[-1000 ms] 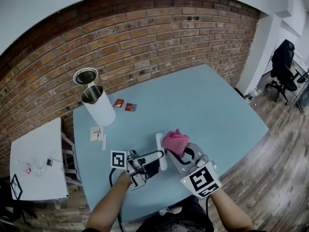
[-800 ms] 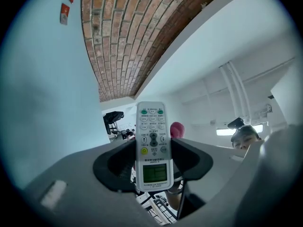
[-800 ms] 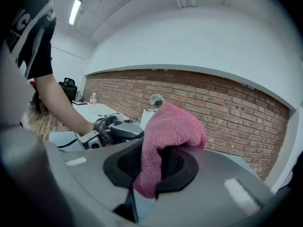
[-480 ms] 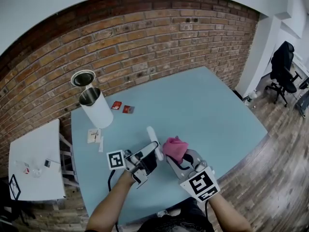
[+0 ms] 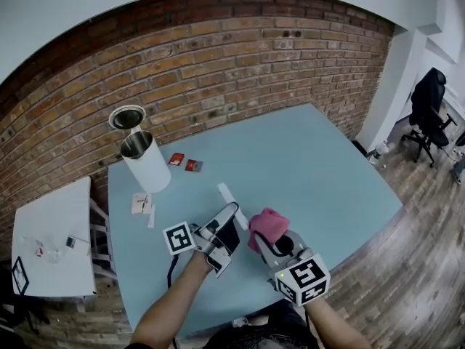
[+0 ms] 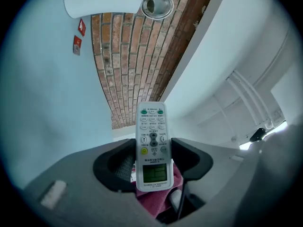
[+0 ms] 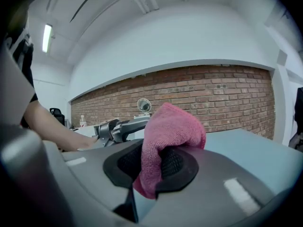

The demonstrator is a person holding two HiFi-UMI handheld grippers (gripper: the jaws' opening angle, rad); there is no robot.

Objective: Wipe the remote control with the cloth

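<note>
Grips remote control [image 6: 152, 141] in left gripper [image 6: 152, 163], pinches cloth [image 7: 171, 126] in right gripper [image 7: 156, 163]; seemingly just apart. Should press cloth flat, stroke lengthwise over buttons [image 6: 153, 122], hold left grip steady.

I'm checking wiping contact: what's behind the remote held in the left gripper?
In the left gripper view, the pink cloth shows behind the remote at its screen end. The remote's back face is covered, so whether the cloth touches it there cannot be seen.

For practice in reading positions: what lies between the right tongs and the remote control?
The pink cloth, gripped in the right tongs, fills that stretch beside the remote control; the head view shows it best.
</note>
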